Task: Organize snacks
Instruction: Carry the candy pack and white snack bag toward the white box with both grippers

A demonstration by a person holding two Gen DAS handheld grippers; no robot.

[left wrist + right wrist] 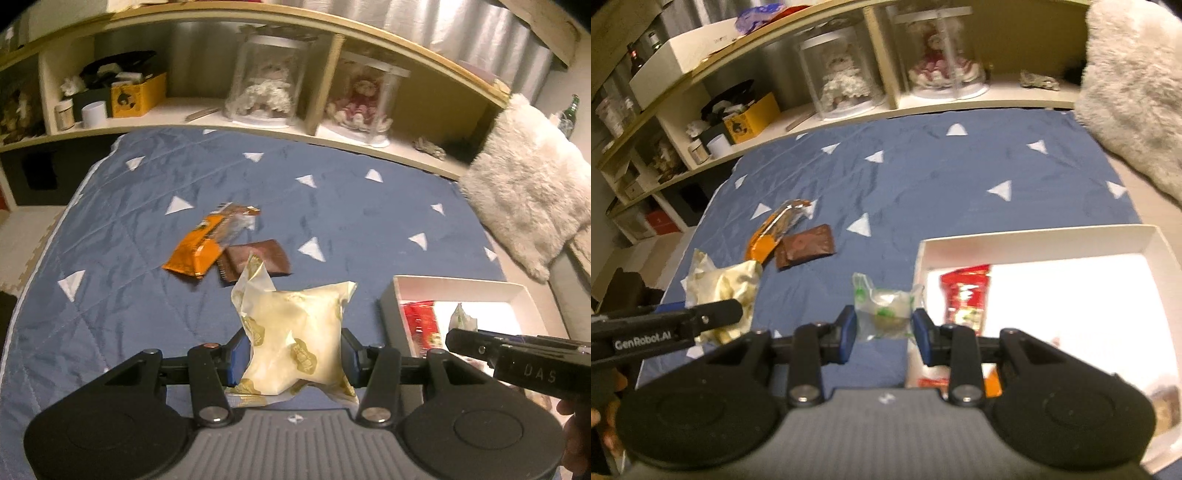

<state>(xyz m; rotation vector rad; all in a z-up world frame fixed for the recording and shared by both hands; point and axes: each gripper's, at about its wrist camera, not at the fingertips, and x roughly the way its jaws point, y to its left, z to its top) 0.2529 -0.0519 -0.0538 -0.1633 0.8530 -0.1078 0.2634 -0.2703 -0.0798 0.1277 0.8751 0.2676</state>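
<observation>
While my left gripper (pixel 293 352) clamps a cream snack bag (pixel 295 332) between its blue pads (pixel 236 356), the bag stands puffed above the blue quilt (pixel 184 302), its twisted top pointing toward twelve o'clock; the pads press into both of its sides. My right gripper (pixel 884 326) has a small clear packet (pixel 884 310) with green print between its pads (pixel 849 330), and the packet fills the gap, though I cannot tell how firmly it is pinched; it sits just beside the left wall of the white box (pixel 1052 236), over the quilt.

Seen from the right wrist, the box spreads from one to four o'clock of the gripper, with a red packet (pixel 966 295) lying inside near its left wall; another orange-edged wrapper shows low in the box, partly hidden by my gripper. From the left wrist the same box lies at three o'clock, and my other gripper's black finger crosses in front of it.

Farther out on the quilt, at eleven o'clock of the left gripper, an orange wrapper (pixel 197 251) lies touching a brown packet (pixel 258 260), the brown one just behind the cream bag's top. A furry white cushion (pixel 528 192) rests at two o'clock; a wooden shelf (pixel 258 129) runs along twelve o'clock, holding two dolls under clear domes (pixel 269 81) and a yellow box (pixel 138 94).
</observation>
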